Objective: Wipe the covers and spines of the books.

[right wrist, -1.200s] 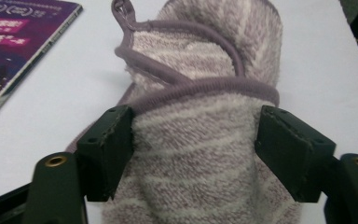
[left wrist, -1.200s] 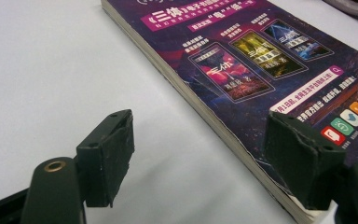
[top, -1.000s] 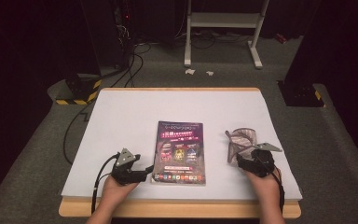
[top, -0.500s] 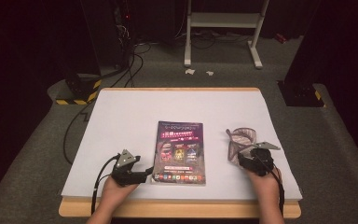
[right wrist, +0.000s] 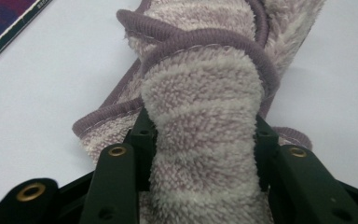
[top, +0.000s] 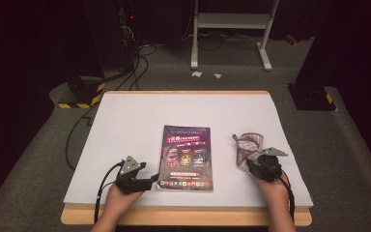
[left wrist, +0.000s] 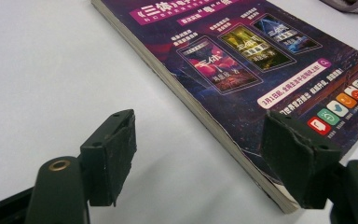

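Observation:
A paperback book point(top: 186, 157) with a dark purple cover lies flat at the middle front of the white table point(top: 125, 125). My left gripper point(top: 150, 180) rests at the book's near left corner and is open. In the left gripper view, one jaw is over bare table and the other over the cover point(left wrist: 242, 60), with nothing gripped by the gripper point(left wrist: 203, 144). A crumpled mauve striped towel point(top: 247, 144) lies to the right of the book. My right gripper point(top: 249, 162) has just been closing its jaws. Its pads now press both sides of a raised towel fold point(right wrist: 200, 93).
The table's wooden front edge point(top: 183, 216) runs just under the person's wrists. Behind the table, on grey carpet, are a white metal stand point(top: 232, 29), black cables point(top: 135, 63) and a yellow-and-black striped floor plate point(top: 79, 96). Dark equipment stands at the left and right.
The right gripper's jaws have drawn in around the towel's near fold. Neither hand has shifted, and the book and left gripper are as before.

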Motion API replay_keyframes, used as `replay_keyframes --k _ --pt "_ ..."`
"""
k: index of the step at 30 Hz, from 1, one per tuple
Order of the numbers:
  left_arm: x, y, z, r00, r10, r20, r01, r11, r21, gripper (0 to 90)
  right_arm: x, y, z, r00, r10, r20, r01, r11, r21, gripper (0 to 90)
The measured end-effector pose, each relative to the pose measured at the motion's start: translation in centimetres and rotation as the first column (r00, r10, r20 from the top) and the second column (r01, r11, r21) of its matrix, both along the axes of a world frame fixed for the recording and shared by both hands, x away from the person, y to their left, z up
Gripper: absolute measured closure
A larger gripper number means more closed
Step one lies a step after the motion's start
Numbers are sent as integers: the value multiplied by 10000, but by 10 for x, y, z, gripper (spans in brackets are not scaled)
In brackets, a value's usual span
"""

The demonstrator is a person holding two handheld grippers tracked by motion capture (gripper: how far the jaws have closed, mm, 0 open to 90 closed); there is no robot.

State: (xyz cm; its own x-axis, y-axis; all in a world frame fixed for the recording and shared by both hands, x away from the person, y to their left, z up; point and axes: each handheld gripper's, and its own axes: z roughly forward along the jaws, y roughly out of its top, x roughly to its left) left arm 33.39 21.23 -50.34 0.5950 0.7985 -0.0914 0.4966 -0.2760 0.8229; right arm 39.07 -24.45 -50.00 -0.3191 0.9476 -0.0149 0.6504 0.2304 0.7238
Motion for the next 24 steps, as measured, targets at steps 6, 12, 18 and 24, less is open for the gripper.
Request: replay_keyframes --k 6,12,18,24 --pt "1 2 0 10000 -9 11 9 10000 -14 272 -3 -3 6 9999 -20 169 15 9995 308 580" --pt "1 1 0 10000 -66 41 66 10000 19 285 -11 2 21 9972 275 701 -323 9972 677 578" --pt "2 3 0 10000 -49 51 49 10000 -26 284 -23 18 41 9866 843 1394 -976 9910 919 578" --pt "2 3 1 10000 -62 66 62 10000 -52 285 -39 44 62 9613 1699 2169 -2022 9697 1370 576"
